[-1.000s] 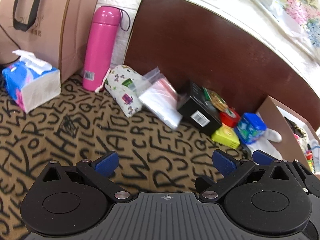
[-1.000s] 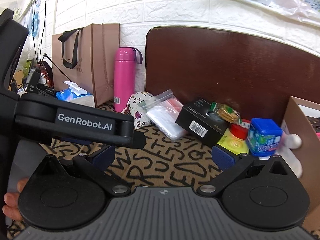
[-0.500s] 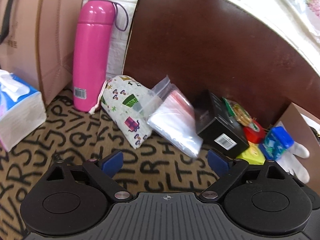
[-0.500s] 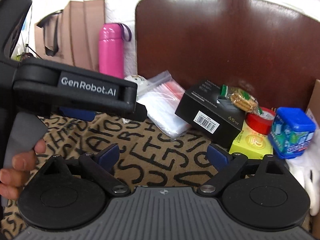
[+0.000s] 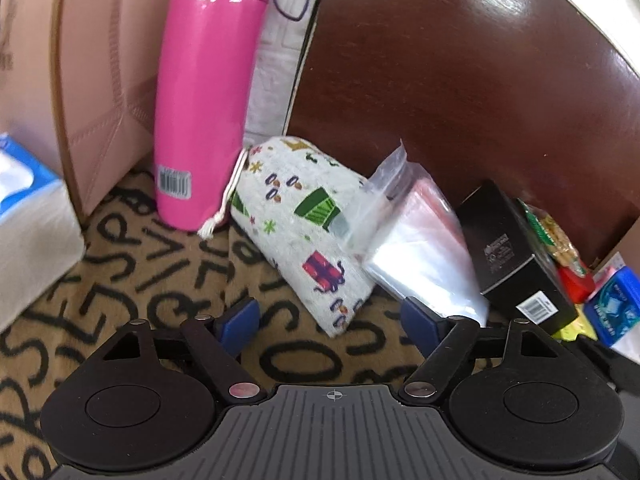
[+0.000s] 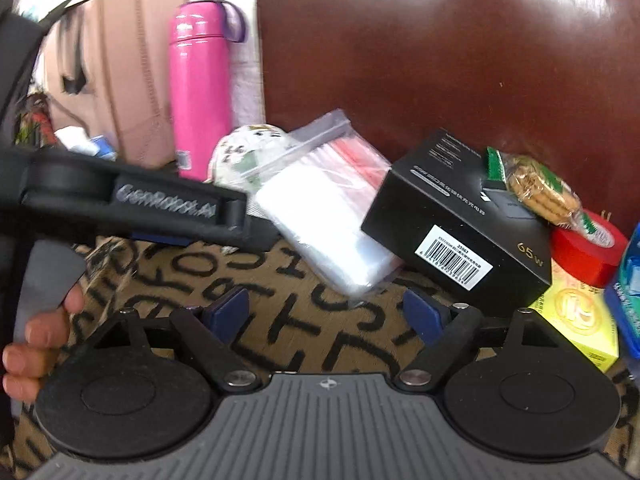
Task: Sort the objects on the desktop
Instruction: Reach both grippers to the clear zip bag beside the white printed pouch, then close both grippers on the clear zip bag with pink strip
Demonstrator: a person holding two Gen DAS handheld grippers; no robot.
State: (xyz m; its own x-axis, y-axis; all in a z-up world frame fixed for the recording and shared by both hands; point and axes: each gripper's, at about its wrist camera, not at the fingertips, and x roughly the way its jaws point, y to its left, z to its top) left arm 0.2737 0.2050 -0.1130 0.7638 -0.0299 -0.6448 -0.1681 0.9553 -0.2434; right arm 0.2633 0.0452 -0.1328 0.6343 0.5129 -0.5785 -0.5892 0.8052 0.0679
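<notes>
My left gripper (image 5: 330, 320) is open and empty, its jaws just short of a white printed cloth pouch (image 5: 304, 232) lying on the lettered mat (image 5: 160, 280). A clear zip bag (image 5: 416, 248) leans on the pouch's right side. My right gripper (image 6: 326, 312) is open and empty, close in front of the zip bag (image 6: 328, 216) and a black charger box (image 6: 460, 220). A biscuit packet (image 6: 536, 188) lies on the box. The left gripper's body (image 6: 120, 204) crosses the right wrist view at the left.
A pink flask (image 5: 204, 92) stands behind the pouch by a brown paper bag (image 5: 92, 80). A tissue pack (image 5: 28, 232) is at the left. Red tape (image 6: 588, 248), a yellow box (image 6: 576, 320) and a blue container (image 5: 612, 308) crowd the right. A dark wooden board (image 5: 460, 80) backs everything.
Both grippers have moved forward toward the pile. The pouch and zip bag now lie just ahead of the left jaws, and the black box sits nearer the right jaws. Both stay open.
</notes>
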